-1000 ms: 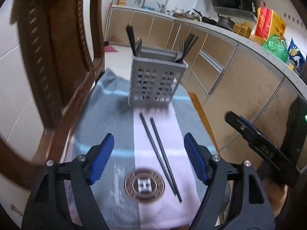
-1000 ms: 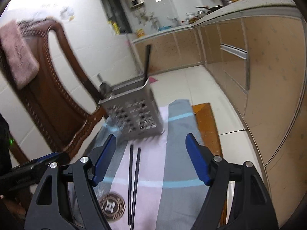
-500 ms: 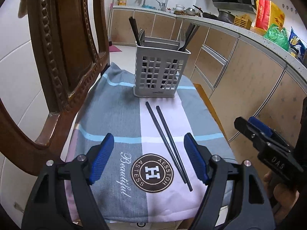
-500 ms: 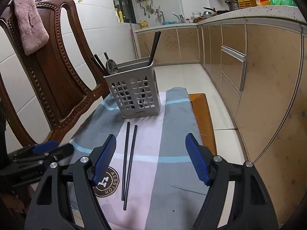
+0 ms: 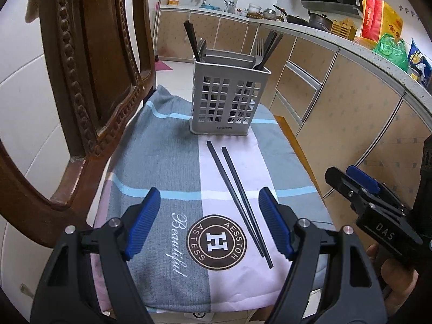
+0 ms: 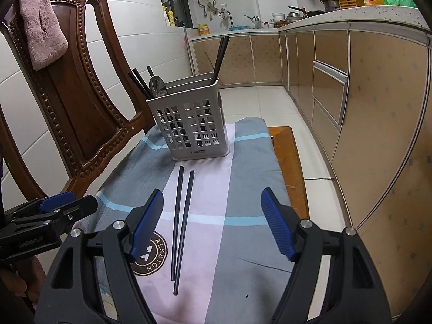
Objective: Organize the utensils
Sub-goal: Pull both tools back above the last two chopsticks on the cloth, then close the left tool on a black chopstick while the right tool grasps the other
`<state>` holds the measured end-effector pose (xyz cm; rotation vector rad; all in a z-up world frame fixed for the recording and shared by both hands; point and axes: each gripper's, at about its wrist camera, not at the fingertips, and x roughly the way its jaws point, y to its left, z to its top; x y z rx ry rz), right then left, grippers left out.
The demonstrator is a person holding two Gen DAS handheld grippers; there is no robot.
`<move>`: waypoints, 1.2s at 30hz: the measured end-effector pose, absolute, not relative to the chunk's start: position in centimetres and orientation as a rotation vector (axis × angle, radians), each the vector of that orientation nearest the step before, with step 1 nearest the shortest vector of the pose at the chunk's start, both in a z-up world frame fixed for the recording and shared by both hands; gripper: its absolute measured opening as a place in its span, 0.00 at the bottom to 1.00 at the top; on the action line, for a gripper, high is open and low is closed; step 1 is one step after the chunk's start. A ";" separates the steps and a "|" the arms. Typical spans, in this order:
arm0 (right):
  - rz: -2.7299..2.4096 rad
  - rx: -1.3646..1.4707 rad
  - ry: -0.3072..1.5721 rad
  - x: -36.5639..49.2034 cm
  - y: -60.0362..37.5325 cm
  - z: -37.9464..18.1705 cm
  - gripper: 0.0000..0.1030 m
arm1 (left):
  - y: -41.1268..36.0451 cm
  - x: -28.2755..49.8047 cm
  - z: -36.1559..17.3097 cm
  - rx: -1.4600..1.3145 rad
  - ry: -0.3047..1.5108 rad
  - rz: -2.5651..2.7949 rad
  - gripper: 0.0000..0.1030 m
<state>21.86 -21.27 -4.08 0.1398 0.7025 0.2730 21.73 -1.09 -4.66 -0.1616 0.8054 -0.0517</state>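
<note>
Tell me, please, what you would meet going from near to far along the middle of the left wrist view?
left gripper → round logo → chopsticks → utensil holder → kitchen cabinets

two black chopsticks [image 5: 237,199] lie flat side by side on the pale pink stripe of the cloth, nearly parallel and drawing together toward their near tips; their far ends lie just in front of the utensil caddy [image 5: 228,100]; the caddy is a grey plastic box with square-holed walls, standing upright; inside it stand more black chopsticks, a fork and a spoon
</note>
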 end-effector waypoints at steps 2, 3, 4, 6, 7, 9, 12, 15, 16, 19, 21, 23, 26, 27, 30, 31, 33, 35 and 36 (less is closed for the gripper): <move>0.268 0.145 0.702 22.0 -21.5 -4.0 0.71 | -1.2 22.3 -5.0 -0.161 0.816 -0.050 0.73; 0.266 0.148 0.702 22.1 -21.5 -4.0 0.71 | -1.2 22.8 -5.2 -0.168 0.825 -0.049 0.73; 0.267 0.154 0.706 22.3 -21.6 -4.0 0.71 | -1.2 23.5 -5.4 -0.175 0.835 -0.048 0.73; 0.270 0.157 0.710 22.6 -21.6 -4.0 0.71 | -1.2 25.6 -6.0 -0.182 0.866 -0.034 0.65; 0.269 0.153 0.713 22.8 -21.6 -4.0 0.71 | -1.3 27.0 -6.4 -0.183 0.889 -0.030 0.62; 0.272 0.150 0.728 23.3 -21.6 -4.3 0.71 | -1.5 30.2 -7.5 -0.178 0.944 -0.031 0.50; 0.279 0.158 0.773 24.3 -21.7 -5.2 0.71 | -2.1 34.8 -9.5 -0.178 1.035 -0.013 0.37; 0.294 0.173 0.802 25.0 -21.8 -5.7 0.71 | -2.7 38.5 -11.6 -0.169 1.106 0.008 0.26; 0.300 0.173 0.805 25.0 -21.7 -5.7 0.71 | -2.8 39.3 -12.1 -0.169 1.119 0.015 0.25; 0.318 0.170 0.806 25.1 -21.4 -5.7 0.71 | -3.1 41.3 -13.5 -0.163 1.155 0.037 0.24; 0.329 0.172 0.811 25.3 -21.2 -5.8 0.71 | -3.1 42.2 -14.5 -0.166 1.184 0.053 0.18; 0.339 0.173 0.820 25.6 -21.0 -5.9 0.71 | -3.1 42.7 -15.1 -0.173 1.184 0.057 0.14; 0.350 0.168 0.827 25.7 -20.8 -6.0 0.71 | -3.0 43.0 -15.3 -0.164 1.171 0.069 0.10; 0.352 0.166 0.833 25.8 -20.7 -6.1 0.71 | -3.0 43.1 -15.3 -0.170 1.171 0.064 0.09; 0.353 0.165 0.848 26.0 -20.5 -6.6 0.70 | -2.6 42.9 -15.1 -0.175 1.160 0.042 0.07; 0.354 0.164 0.856 26.2 -20.4 -6.8 0.69 | -2.4 42.8 -14.8 -0.176 1.151 0.037 0.07; 0.349 0.161 0.871 26.7 -20.1 -7.3 0.64 | -1.5 41.8 -13.2 -0.192 1.110 0.008 0.07; 0.351 0.154 0.893 27.5 -19.6 -7.9 0.60 | -0.5 39.9 -9.8 -0.189 1.026 -0.014 0.07; 0.351 0.145 0.903 27.9 -19.1 -8.1 0.58 | -0.2 39.0 -8.4 -0.190 0.994 -0.022 0.07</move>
